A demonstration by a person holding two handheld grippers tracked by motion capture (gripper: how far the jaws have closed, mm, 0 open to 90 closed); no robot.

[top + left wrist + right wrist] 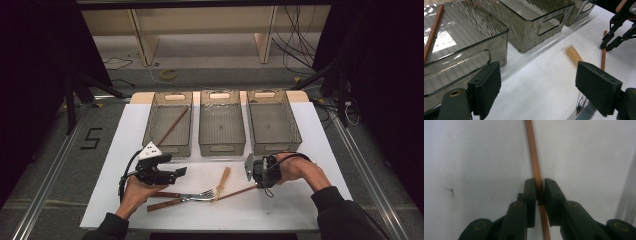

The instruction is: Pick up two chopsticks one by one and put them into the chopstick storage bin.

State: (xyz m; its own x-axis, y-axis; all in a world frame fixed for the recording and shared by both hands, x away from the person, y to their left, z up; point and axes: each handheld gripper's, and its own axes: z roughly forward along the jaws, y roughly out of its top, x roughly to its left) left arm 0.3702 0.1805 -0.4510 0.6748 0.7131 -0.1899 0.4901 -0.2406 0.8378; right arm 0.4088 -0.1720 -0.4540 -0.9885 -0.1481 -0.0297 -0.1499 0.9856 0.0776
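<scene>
One floor mark [91, 138] reads "5"; right tongs [539, 188] clamp chopstick [532, 150].

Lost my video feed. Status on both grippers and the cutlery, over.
Right gripper shut on thin brown wooden chopstick, lying on white table. Left gripper open, empty. Metal forks at chopstick's far end.

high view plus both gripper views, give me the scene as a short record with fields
surface: white table cover
bins: three clear grey bins in a row at the far side
left bin contents: one brown chopstick, lying diagonally
right gripper: shut on a brown chopstick on the table
left gripper: open, nothing between its jaws, held above the table near the left bin
loose items: forks with wooden handles, a pale wooden utensil
</scene>
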